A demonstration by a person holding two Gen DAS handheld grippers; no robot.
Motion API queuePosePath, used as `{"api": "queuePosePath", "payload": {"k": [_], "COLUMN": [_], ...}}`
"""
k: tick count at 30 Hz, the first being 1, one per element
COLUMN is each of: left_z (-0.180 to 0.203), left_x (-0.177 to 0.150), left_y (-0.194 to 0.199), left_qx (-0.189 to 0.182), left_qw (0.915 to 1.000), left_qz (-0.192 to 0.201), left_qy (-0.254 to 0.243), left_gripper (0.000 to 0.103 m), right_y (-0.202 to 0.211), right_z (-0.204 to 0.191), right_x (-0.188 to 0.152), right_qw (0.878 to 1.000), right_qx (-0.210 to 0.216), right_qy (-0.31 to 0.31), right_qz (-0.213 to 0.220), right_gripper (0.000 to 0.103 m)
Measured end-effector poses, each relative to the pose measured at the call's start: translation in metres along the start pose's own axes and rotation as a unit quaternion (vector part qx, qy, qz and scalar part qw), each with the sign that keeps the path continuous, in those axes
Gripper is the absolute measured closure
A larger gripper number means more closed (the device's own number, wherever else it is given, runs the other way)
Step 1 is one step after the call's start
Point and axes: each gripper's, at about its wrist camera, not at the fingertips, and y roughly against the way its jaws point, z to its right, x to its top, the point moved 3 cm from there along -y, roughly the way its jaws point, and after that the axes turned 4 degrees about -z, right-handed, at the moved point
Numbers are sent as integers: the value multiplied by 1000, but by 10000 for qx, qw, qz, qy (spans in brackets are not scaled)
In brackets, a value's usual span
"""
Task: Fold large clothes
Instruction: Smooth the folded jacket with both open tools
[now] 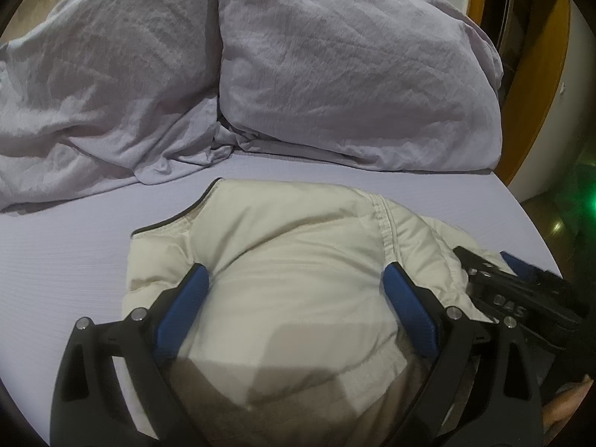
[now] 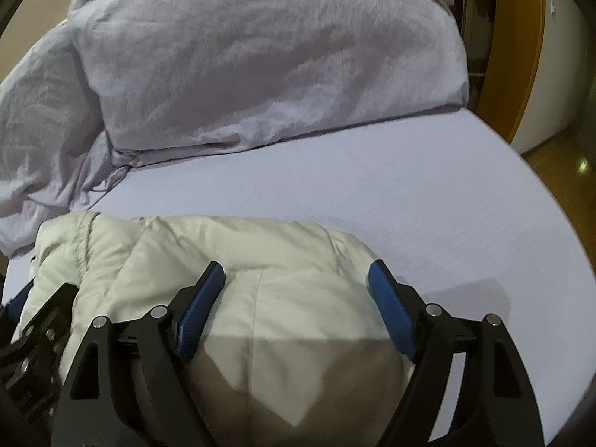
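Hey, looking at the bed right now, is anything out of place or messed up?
Nothing is damaged or spilled. The cream jacket lies bunched on the lilac sheet, puffy rather than neatly flat. Behind it the pillows are rumpled.

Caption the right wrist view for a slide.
Right gripper open over a folded cream puffer jacket on a lilac bed sheet, pillows behind.
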Motion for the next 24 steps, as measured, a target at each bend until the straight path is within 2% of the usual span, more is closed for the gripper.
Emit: {"api": "queuePosePath", "payload": {"k": [6, 10, 18, 24], "left_z": [-8, -10, -6, -3], "left_x": [-12, -25, -49, -59], "left_y": [45, 61, 66, 63], "left_qx": [-369, -467, -285, -164], "left_qw": [9992, 9988, 9996, 9999], "left_qz": [115, 50, -52, 17], "left_qy": [95, 163, 77, 20], "left_gripper": [9, 9, 8, 8], "right_y": [47, 62, 56, 49], "right_z": [2, 12, 17, 19], "right_x": [-23, -37, -64, -79], "right_qw": [9989, 9985, 9990, 9989], "right_qx": [322, 457, 417, 469], "right_qy": [198, 130, 163, -20], "right_qz": [286, 278, 37, 81], "right_gripper": [27, 29, 30, 30]}}
